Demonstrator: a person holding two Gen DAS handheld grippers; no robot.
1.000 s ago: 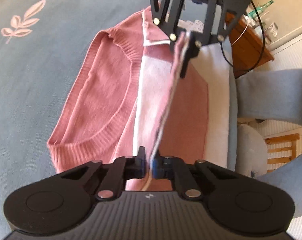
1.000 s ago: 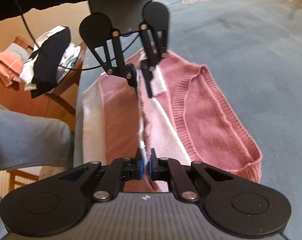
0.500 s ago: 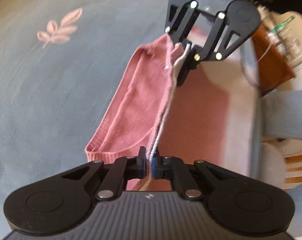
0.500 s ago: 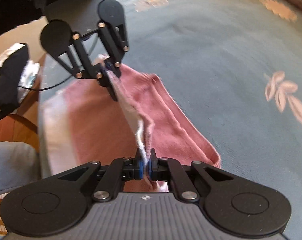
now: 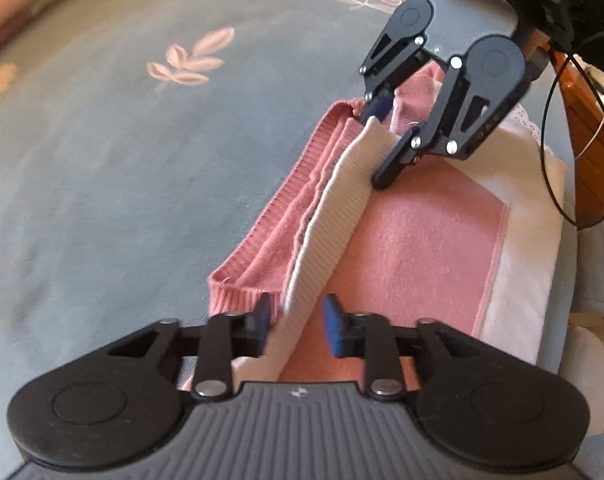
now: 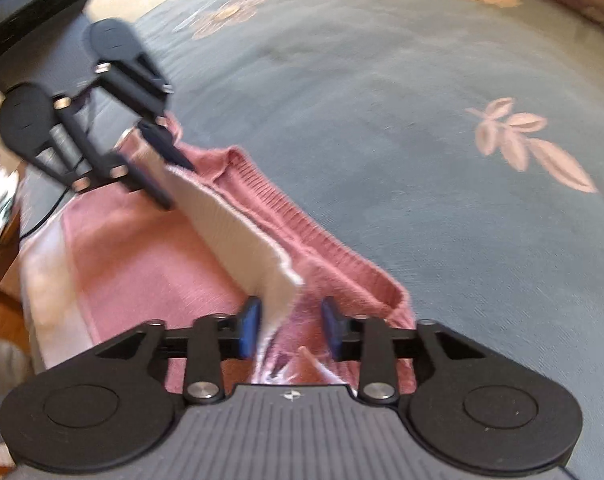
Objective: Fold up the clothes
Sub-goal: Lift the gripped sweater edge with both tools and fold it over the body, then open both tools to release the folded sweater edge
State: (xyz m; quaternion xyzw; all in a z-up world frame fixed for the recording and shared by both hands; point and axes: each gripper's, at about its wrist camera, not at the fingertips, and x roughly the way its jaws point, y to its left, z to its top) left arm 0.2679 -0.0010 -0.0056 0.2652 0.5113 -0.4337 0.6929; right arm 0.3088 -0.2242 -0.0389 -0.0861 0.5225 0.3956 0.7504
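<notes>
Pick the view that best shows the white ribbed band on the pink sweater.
Left wrist view: the white ribbed band is sharp, running between the open left gripper and the right gripper. In the right wrist view the band is motion-blurred and shorter, its near end curling by the right gripper.

Bright, warm daylight fills both views, casting soft shadows. The grey-blue flowered bedspread (image 5: pixel 122 168) curves strongly toward the frame edges from fisheye distortion. Motion blur smears the right wrist view, heaviest at upper left; the left wrist view is sharper.
</notes>
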